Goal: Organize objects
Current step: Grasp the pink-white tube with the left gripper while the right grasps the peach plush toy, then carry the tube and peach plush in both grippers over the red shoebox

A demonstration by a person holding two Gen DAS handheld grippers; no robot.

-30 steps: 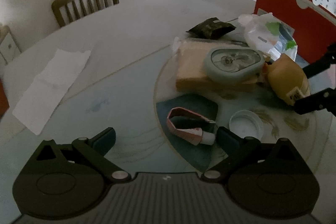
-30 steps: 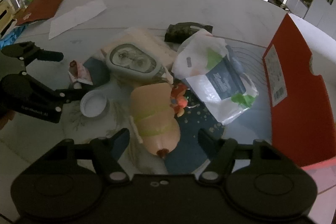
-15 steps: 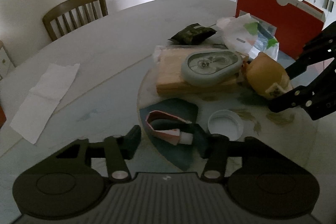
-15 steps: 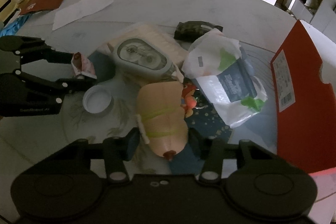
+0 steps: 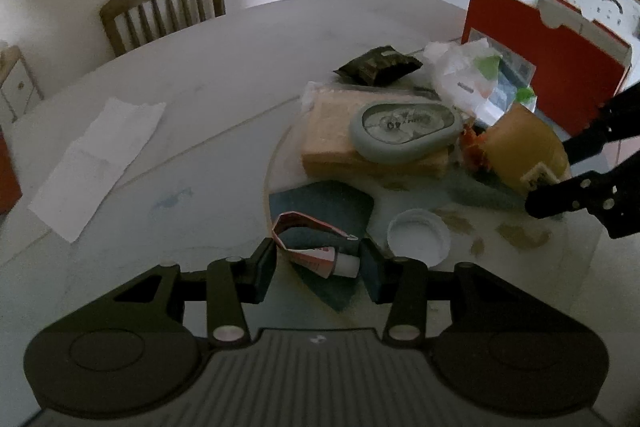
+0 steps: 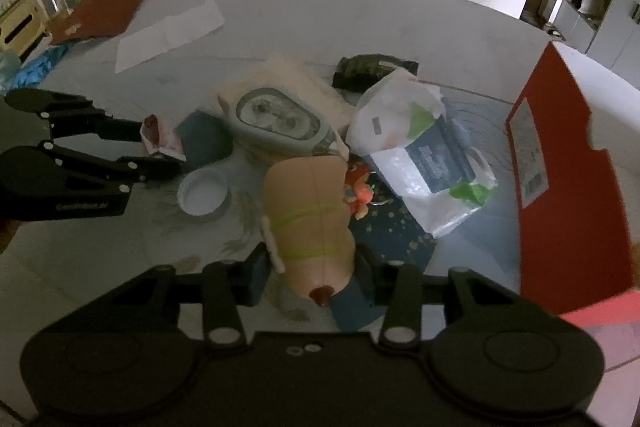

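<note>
A pile of clutter lies on a round table. My left gripper (image 5: 318, 269) has closed around a folded pink-and-white tube (image 5: 316, 247), its pads touching both ends; the tube also shows in the right wrist view (image 6: 160, 139) between the left gripper's fingers (image 6: 120, 147). My right gripper (image 6: 314, 277) is shut on a tan squash-shaped object (image 6: 310, 223) bound with yellow bands, also seen in the left wrist view (image 5: 524, 151) between the right gripper's fingers (image 5: 572, 191).
A white jar lid (image 5: 418, 237), a grey oval case (image 5: 404, 131) on a tan block (image 5: 332, 139), a white plastic bag (image 6: 416, 147), a dark packet (image 5: 378, 65), a small orange toy (image 6: 358, 187), a red box (image 6: 560, 195), white paper (image 5: 96, 159) and a chair (image 5: 164, 7) surround them.
Both grippers have closed: the left around the folded tube, the right onto the squash-shaped object. Both have moved slightly closer to their objects.
</note>
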